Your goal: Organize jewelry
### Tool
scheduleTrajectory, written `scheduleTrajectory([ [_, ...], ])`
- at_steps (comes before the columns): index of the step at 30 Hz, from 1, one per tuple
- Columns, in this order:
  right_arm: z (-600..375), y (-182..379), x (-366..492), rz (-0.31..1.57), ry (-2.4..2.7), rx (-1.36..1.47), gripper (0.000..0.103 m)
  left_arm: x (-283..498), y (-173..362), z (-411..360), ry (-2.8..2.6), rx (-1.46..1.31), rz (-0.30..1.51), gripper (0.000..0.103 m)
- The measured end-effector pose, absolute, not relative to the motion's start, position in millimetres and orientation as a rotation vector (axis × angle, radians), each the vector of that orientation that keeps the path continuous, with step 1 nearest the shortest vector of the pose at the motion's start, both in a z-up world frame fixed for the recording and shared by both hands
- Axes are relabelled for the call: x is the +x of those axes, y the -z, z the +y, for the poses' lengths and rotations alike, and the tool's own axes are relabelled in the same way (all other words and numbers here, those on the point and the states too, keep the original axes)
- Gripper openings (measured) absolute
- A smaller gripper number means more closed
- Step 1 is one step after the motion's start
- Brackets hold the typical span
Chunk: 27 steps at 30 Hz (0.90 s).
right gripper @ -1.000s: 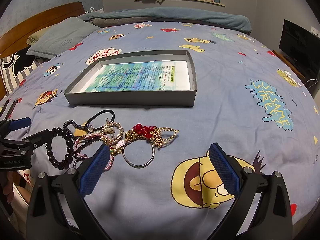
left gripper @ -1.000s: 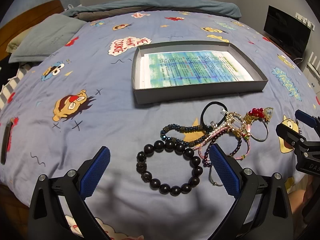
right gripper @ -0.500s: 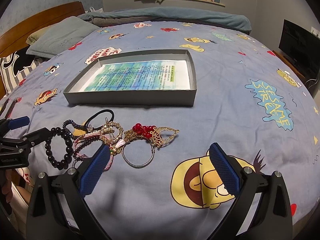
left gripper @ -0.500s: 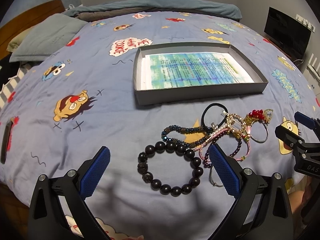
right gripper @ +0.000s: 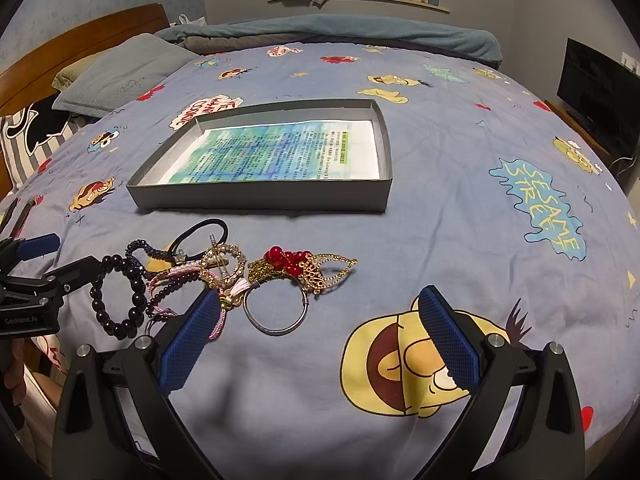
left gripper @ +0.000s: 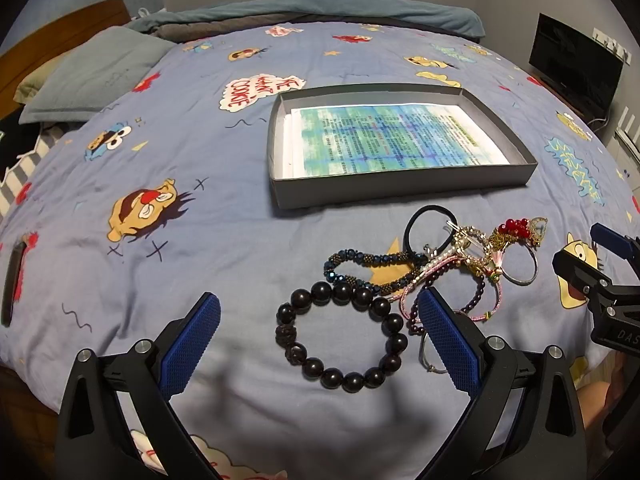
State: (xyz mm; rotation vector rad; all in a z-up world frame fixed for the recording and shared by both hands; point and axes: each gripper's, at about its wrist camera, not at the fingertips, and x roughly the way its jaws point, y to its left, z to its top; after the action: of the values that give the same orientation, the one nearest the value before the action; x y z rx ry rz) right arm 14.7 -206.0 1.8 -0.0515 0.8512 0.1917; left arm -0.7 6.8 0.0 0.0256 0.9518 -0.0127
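Note:
A tangle of jewelry lies on the blue cartoon bedspread in front of a shallow grey box (left gripper: 400, 193) (right gripper: 260, 199) lined with a printed sheet. My left gripper (left gripper: 318, 298) hovers open over a black bead bracelet (left gripper: 288, 334) (right gripper: 138, 300), one finger on each side. To its right lie a dark blue beaded bracelet (left gripper: 360, 258), a black hair tie (left gripper: 416, 220), pink cord bracelets (left gripper: 452, 264) and a gold piece with red beads (left gripper: 516, 227) (right gripper: 288, 258). My right gripper (right gripper: 319, 298) is open just right of a silver bangle (right gripper: 276, 330), holding nothing.
Grey pillows (left gripper: 92, 76) and a wooden headboard (right gripper: 80, 40) are at the left. A folded blanket (left gripper: 320, 8) lies along the far end. A dark screen (left gripper: 576, 68) stands off the right side. A thin dark object (left gripper: 10, 284) lies near the bed's left edge.
Almost nothing has changed. The left gripper wavers slightly sideways near the black bead bracelet. Both grippers stay open and the jewelry has not moved.

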Motion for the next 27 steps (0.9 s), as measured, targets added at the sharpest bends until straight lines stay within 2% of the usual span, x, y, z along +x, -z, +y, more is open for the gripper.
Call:
scheduleTrajectory([
  [11, -204, 3, 18, 0.87, -0.22, -0.047, 0.098, 1, 3, 11, 0.03, 0.003, 0.941, 0.098],
  [17, -198, 12, 22, 0.87, -0.253, -0.079, 0.098, 4, 7, 20, 0.018, 0.061, 0.863, 0.098],
  [27, -217, 25, 40, 0.87, -0.244, 0.01, 0.098, 22, 27, 46, 0.062, -0.004, 0.892, 0.098],
])
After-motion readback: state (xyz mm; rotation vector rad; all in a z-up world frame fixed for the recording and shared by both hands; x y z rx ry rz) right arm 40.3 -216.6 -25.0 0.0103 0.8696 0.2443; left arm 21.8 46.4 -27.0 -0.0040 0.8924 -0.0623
